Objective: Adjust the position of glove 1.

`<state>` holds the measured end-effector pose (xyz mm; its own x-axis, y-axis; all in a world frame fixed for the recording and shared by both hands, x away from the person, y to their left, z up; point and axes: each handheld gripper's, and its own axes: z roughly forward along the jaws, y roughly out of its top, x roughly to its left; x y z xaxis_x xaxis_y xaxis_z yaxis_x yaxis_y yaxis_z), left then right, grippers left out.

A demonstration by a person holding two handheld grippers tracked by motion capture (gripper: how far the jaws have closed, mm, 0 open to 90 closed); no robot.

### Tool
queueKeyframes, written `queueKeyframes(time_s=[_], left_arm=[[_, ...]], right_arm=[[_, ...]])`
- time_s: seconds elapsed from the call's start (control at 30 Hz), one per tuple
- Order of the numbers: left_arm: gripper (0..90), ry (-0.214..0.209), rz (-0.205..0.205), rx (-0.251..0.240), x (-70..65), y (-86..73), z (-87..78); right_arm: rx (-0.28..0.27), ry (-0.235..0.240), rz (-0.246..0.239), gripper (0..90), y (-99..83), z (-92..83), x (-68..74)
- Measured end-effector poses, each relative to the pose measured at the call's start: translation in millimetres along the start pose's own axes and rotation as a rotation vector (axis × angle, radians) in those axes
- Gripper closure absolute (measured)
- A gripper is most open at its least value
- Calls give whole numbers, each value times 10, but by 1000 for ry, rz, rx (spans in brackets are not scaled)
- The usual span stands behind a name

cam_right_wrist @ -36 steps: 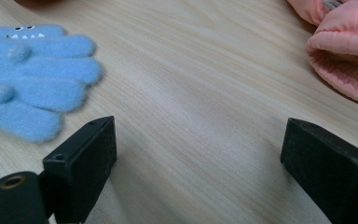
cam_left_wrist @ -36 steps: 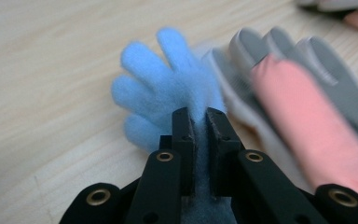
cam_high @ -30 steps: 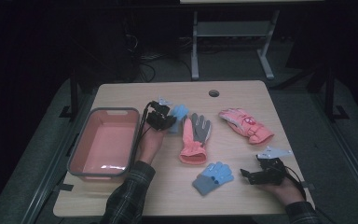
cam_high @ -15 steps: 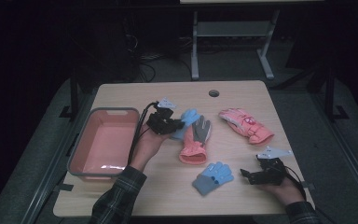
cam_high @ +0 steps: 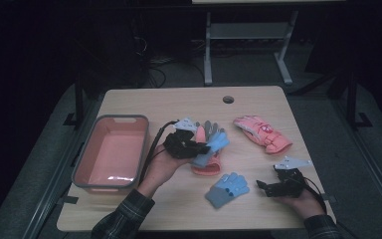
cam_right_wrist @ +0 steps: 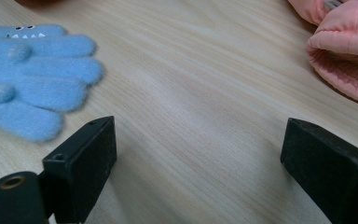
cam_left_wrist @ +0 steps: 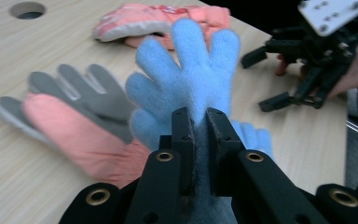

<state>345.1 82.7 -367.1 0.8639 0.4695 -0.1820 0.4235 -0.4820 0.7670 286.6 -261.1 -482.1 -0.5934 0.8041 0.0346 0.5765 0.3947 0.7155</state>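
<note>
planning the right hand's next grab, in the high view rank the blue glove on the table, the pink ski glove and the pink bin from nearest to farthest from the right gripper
1. Blue glove on the table: just left of the right gripper.
2. Pink ski glove: farther up the table, behind the gripper.
3. Pink bin: far left side of the table.

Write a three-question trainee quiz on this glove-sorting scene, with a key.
1. True or false: the left gripper is shut on a blue glove.
2. How do the right gripper's jaws stand? A open, nothing between them; B shut on a glove; C shut on the bin.
3. Which side of the table holds the pink bin, seen from the high view?

Key: 1 true; 2 A; 3 the left.
</note>
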Motion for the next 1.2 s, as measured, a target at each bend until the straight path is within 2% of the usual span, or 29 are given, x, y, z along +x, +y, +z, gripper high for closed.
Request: queueKeyframes(time_s=[0.13, 0.33, 0.53, 0.6, 0.73, 1.0, 1.03, 1.2], left_arm=[[827, -20, 14, 19, -115, -58, 80], [827, -46, 57, 64, -293, -182, 205], [826, -81, 59, 100, -415, -277, 348], [826, -79, 66, 107, -449, -292, 402], [825, -78, 74, 118, -477, -313, 472], [820, -67, 92, 171, -526, -409, 667], [818, -67, 85, 167, -532, -420, 686], [809, -82, 90, 185, -552, -444, 727]], right_arm=[[-3, -1, -5, 98, 0, 2, -4], [-3, 0, -4, 98, 0, 2, -4], [-2, 0, -4, 98, 1, 1, -4], [-3, 1, -3, 98, 1, 1, -4], [-3, 1, -4, 98, 1, 2, -4], [-2, 1, -4, 98, 1, 1, -4], [-2, 1, -4, 98, 1, 1, -4], [-3, 1, -6, 97, 1, 2, -5]])
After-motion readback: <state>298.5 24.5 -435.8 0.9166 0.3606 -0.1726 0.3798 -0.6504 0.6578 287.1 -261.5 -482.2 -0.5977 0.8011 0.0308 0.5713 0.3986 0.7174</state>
